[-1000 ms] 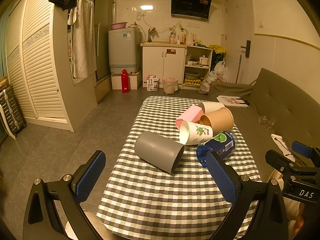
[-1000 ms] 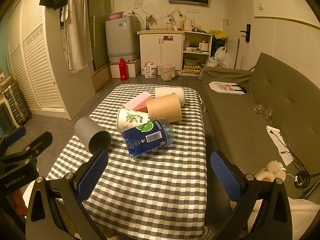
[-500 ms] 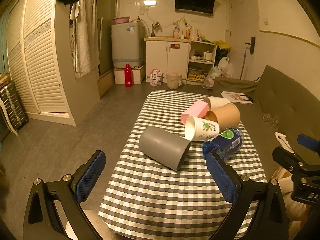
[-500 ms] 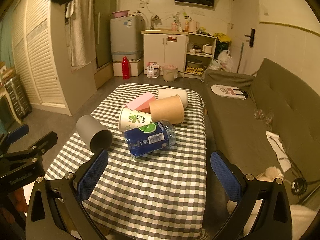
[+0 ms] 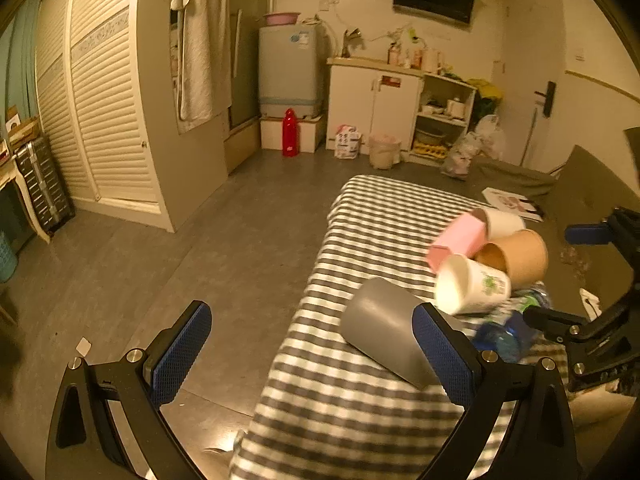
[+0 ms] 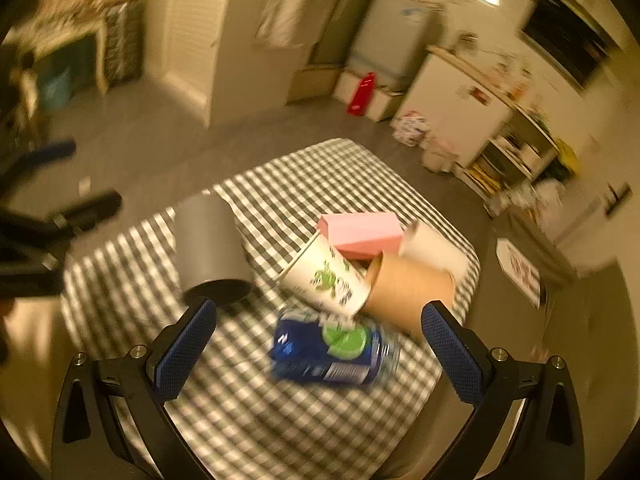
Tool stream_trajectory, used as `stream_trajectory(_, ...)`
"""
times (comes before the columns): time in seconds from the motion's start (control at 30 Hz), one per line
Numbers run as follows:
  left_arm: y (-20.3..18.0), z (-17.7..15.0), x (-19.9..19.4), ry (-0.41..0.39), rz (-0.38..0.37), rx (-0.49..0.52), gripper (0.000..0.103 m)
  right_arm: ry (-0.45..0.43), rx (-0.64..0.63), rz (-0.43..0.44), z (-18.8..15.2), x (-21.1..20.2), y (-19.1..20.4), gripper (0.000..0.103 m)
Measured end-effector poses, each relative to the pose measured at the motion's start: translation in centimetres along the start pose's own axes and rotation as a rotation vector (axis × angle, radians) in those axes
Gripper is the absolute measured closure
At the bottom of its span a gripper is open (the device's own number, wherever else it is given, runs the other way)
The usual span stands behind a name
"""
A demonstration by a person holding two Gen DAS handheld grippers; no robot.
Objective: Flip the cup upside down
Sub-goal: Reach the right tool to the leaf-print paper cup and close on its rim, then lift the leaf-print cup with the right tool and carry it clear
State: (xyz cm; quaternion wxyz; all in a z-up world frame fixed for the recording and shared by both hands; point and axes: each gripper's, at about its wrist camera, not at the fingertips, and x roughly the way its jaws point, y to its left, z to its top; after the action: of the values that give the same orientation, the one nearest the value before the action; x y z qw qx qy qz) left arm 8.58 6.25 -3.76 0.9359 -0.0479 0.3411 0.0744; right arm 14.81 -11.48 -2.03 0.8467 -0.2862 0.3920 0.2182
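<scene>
A dim, amber-lit studio kitchen, its low table (image 6: pixel 256 408) draped in a grey-and-white checked cloth and strewn with toppled containers. Near the table's left edge a grey cup (image 6: pixel 208 248) lies on its side, mouth towards the camera in the right wrist view. Just beside it huddle a white printed cup (image 6: pixel 326 280), a brown paper cup (image 6: pixel 408 288), a pink box (image 6: pixel 362 232), another white cup (image 6: pixel 432 246) and a blue bottle (image 6: pixel 332 354), several of them touching. The left gripper (image 5: pixel 312 354) hangs over the table's edge with its jaws spread wide and nothing between them, the right pad overlapping the grey cup in view; whether it touches cannot be told. The right gripper (image 6: pixel 318 352) hovers above the bottle, equally wide and empty, its picture blurred. No cup yet stands on its rim. Judging from this, the grey cup is the likeliest first pick: it lies apart from the cluster. A grip across its middle, then a turn until the mouth faces down, would suit; squeezing gently should keep the smooth wall from slipping.
</scene>
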Motion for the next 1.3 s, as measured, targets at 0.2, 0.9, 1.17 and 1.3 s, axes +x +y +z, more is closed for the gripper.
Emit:
stream_trajectory(0.2,0.5,1.0,3.9,0.045,0.013,-0.012,0.000,0.142,-0.127,0.072,1.2,7.2,-1.0,0.000)
stream_trajectory(0.9,0.5,1.3,6.4,0.078,0.016,-0.002,0.000,0.168,-0.263,0.112,3.6,12.8,0.7,0.023)
stream_trajectory(1.17,1.3,2.3,1.2,-0.006,-0.010,-0.020,0.000,0.053,-0.092,0.077,6.1,3.1,0.7,0.023)
stream_trajectory(1.3,1.9,2.1,-2.0,-0.040,-0.040,-0.035,0.000,0.056,0.027,0.031,5.2,-1.9,1.5,0.023)
